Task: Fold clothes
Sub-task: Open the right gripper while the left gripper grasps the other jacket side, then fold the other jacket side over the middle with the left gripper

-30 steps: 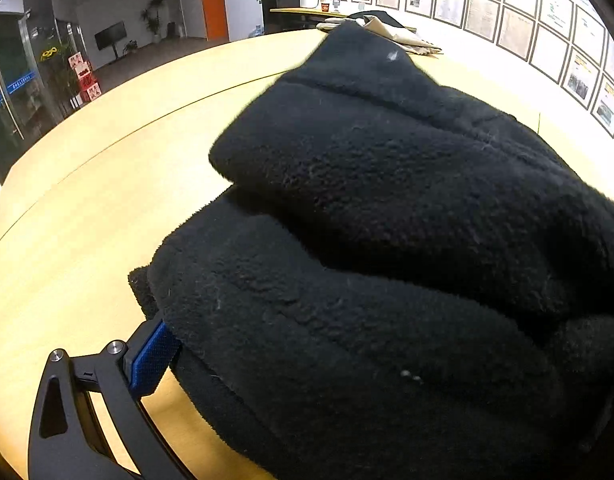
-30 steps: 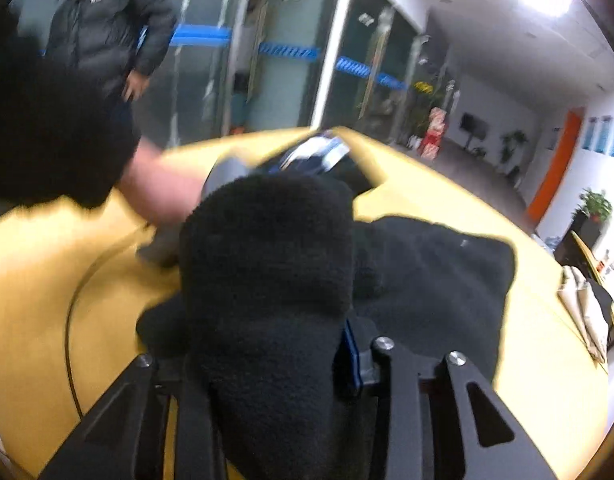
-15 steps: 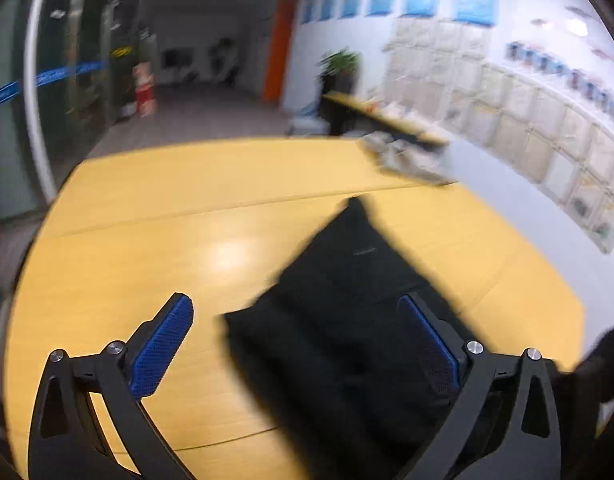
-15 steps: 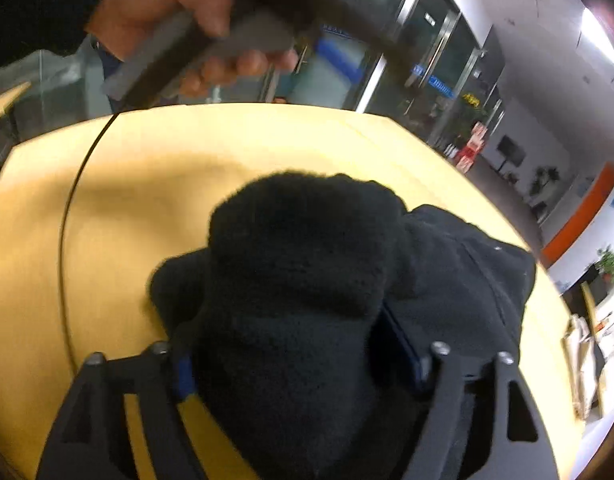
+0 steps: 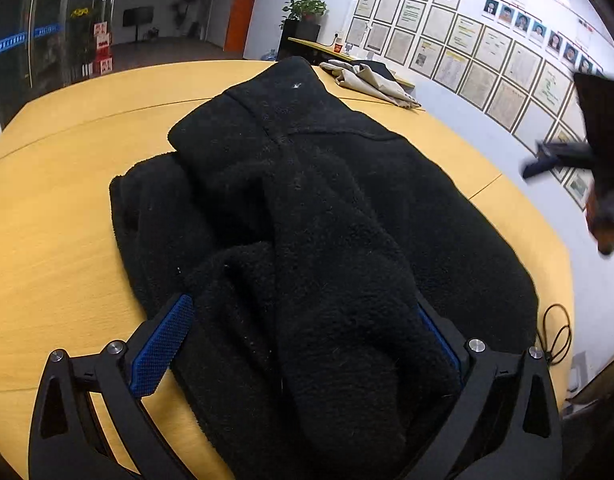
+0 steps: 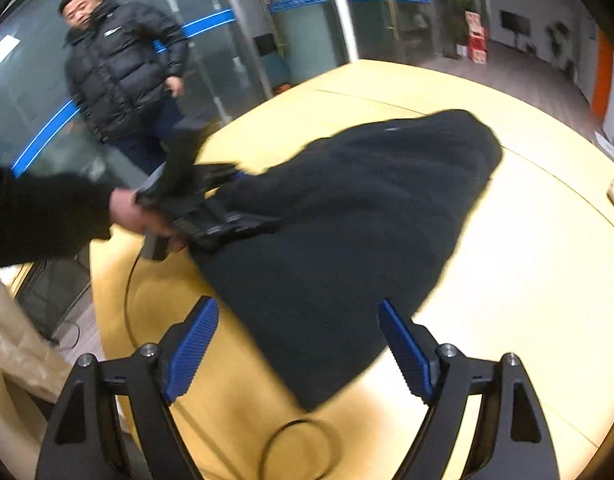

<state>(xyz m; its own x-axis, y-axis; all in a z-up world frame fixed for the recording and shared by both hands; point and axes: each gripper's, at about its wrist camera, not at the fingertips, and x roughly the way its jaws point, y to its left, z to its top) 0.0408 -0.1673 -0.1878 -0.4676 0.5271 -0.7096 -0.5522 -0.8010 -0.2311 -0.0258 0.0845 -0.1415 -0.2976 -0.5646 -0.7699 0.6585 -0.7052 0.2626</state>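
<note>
A black fleece garment (image 5: 307,200) lies bunched on the round yellow wooden table (image 5: 67,208). My left gripper (image 5: 303,336) has its jaws wide apart around a thick fold of the fleece at the near edge, blue pads on either side. In the right wrist view the fleece (image 6: 367,220) spreads across the table, and the left gripper (image 6: 211,208) shows at its far left edge, held by a hand. My right gripper (image 6: 295,344) is open and empty, raised above the fleece's near corner. It also shows blurred at the right of the left wrist view (image 5: 579,156).
A beige cloth (image 5: 367,78) lies at the table's far edge. A black cable (image 6: 295,444) loops on the table near my right gripper. A man in a dark puffer jacket (image 6: 119,68) stands beyond the table. Framed papers cover the wall (image 5: 467,48).
My right gripper has let go of the fleece fold, opened and pulled back. My left gripper swung away, then came back down with its open jaws around the fleece's edge.
</note>
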